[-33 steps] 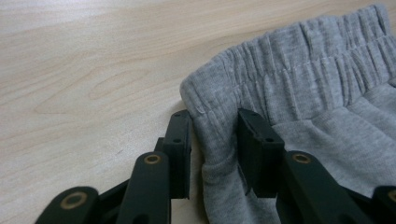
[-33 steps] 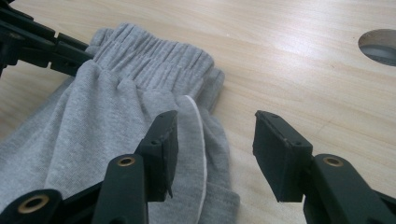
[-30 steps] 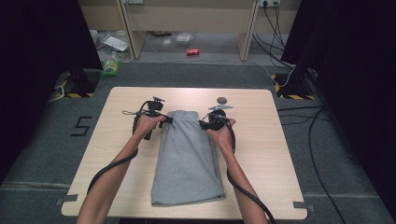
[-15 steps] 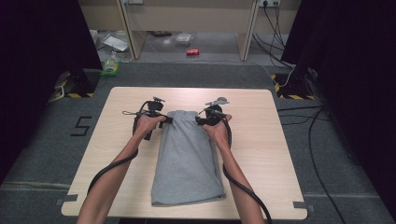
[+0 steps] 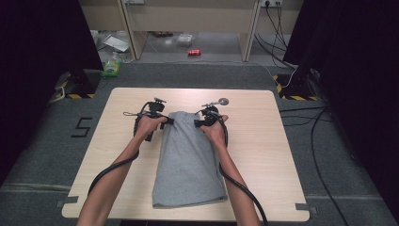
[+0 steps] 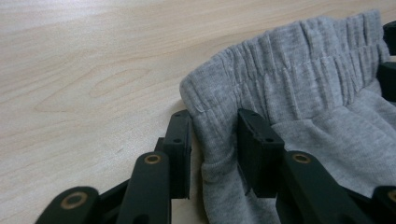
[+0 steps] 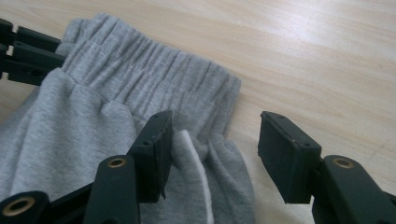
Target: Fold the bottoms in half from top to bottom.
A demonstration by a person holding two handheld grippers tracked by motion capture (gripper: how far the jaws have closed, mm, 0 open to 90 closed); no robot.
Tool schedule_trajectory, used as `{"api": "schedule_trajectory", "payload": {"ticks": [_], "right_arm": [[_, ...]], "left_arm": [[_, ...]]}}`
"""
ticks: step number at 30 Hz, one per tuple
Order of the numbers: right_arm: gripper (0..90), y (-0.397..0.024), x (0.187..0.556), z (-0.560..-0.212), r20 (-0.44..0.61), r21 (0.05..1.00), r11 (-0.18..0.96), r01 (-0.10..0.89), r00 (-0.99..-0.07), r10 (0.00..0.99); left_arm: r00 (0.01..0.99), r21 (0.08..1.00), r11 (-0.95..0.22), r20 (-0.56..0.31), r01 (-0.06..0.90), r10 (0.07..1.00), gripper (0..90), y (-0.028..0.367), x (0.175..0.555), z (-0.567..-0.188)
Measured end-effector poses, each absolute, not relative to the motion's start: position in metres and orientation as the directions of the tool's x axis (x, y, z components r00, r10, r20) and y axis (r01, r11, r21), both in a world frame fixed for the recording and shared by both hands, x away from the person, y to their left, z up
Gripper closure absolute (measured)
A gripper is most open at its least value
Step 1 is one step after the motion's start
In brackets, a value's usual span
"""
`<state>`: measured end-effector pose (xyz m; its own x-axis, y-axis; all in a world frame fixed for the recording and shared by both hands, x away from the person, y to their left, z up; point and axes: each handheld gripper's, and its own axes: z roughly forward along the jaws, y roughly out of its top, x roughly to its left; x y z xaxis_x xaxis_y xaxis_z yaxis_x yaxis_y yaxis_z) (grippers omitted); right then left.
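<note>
Grey trousers (image 5: pixel 188 165) on wooden table (image 5: pixel 282 155)

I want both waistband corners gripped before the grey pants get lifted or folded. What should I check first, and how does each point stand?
1. Left gripper fingers around the left corner of the waistband: ok, fabric sits between them.
2. Left fingers pressing the fabric: cannot tell.
3. Right gripper closed on its corner: not ok, a clear gap shows beside the far finger.
4. Grey pants lying flat: ok.
5. Table free beside the pants: ok.
</note>
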<state>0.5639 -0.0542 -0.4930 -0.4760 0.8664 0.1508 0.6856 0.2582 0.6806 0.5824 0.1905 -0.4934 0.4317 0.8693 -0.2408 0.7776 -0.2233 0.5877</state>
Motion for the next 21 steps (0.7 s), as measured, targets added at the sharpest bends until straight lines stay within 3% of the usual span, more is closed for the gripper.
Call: {"api": "schedule_trajectory", "payload": {"ticks": [10,11,21], "right_arm": [[47.2,-0.0506,0.5685,-0.5015,0.172,0.646,0.254,0.72,-0.462,0.87],[53.8,-0.0507,0.5688,-0.5012,0.185,0.644,0.257,0.721,-0.473,0.862],[73.0,-0.0556,0.5674,-0.5018,0.233,0.64,0.234,0.731,-0.476,0.848]], "left_arm": [[0.435,0.591,-0.225,-0.239,0.774,0.868,66.5,0.1902,0.5819,-0.4936],[0.437,0.592,-0.226,-0.239,0.773,0.867,67.3,0.1901,0.5818,-0.4935],[0.446,0.608,-0.227,-0.236,0.761,0.864,75.4,0.187,0.5794,-0.4923]]}}
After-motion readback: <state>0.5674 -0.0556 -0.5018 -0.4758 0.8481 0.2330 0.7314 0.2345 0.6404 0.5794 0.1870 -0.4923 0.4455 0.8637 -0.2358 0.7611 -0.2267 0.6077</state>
